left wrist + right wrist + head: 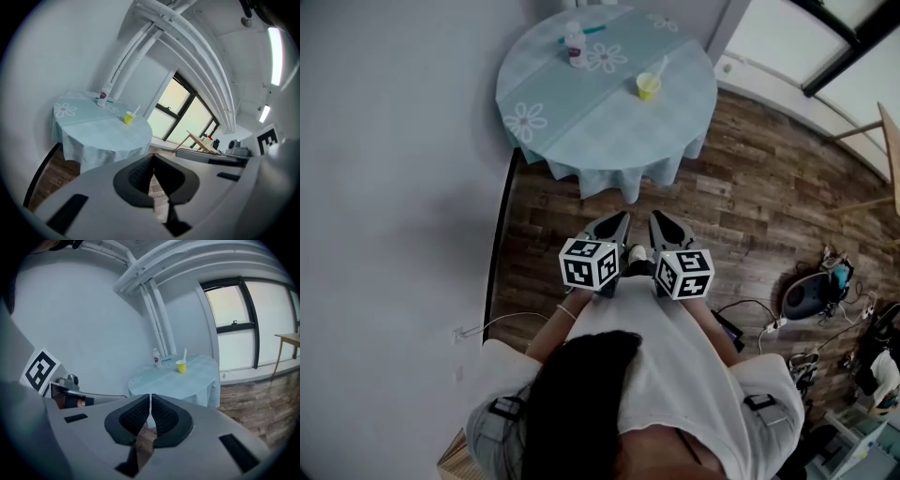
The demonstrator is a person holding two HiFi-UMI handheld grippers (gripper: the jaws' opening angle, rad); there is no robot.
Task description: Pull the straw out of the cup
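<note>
Standing well back from the table, you are not yet near the cup.

Head view: the left gripper and the right gripper sit side by side in front of you. They point at the table, over the wood floor. The yellow cup stands near the right edge of the tabletop. The white straw sticks out of it and leans to the right. A bottle stands near the far edge, well apart from the cup.

Left gripper view: the left gripper has its jaws pressed together and nothing is between them. The cup with its straw stands by the table's right edge, far ahead.

Right gripper view: the right gripper is closed tight too and holds nothing. The cup is straight ahead, with the bottle to its left.

To do this step well, I think you should get close first and then open both sets of jaws. Hold the cup still with one gripper. Pinch the straw high up with the other and lift it along its lean, so the light cup does not tip.

The cup holds the straw. You cannot tell if a drink is in it, or what is in the bottle.
</note>
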